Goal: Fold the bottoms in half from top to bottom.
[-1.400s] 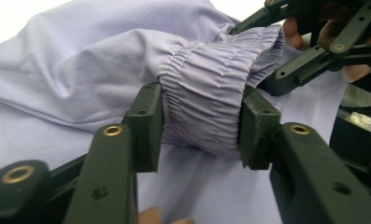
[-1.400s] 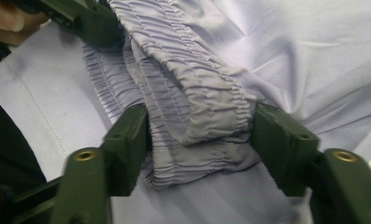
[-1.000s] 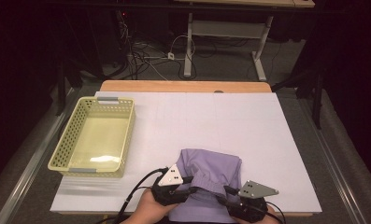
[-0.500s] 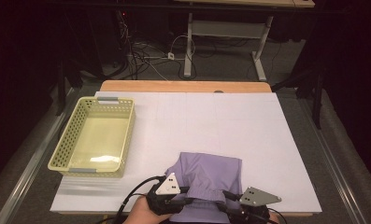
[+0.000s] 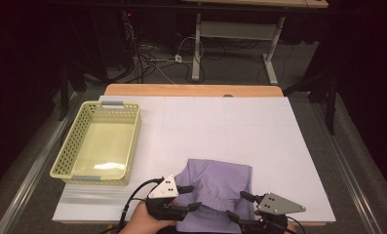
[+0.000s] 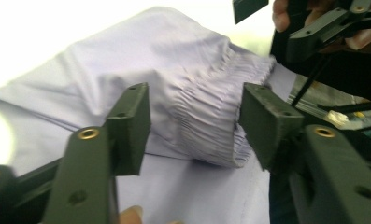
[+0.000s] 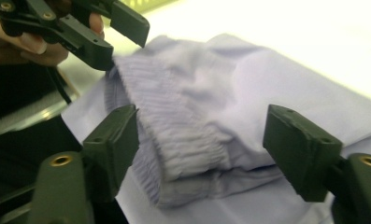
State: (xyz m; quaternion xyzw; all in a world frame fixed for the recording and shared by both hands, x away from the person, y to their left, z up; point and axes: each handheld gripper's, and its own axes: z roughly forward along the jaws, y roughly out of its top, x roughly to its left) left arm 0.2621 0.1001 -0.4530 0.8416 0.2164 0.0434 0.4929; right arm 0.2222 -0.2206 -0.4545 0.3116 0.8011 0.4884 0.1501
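1. While it lies folded on the near edge of the counter (image 5: 240, 126), the lilac garment (image 5: 220, 183) presents its gathered elastic waistband (image 6: 206, 107) toward the person; that ribbed band is the sensible grip point, being thicker than the smooth cloth behind it.
2. Left tongs (image 5: 187, 197): released, jaws spread wide either side of the waistband, not touching it. Advice: centre the band between the jaws before closing, taking every layer.
3. Right tongs (image 5: 240, 207): likewise released, jaws astride the other end of the band (image 7: 183, 135). Advice: bite at a matching depth so the garment lifts level.
4. Yellow basket (image 5: 99, 142): empty, well apart at the counter's left; a likely destination, though that is only a guess.
5. Hazard: pinching the top layer alone, letting the fold fall open.
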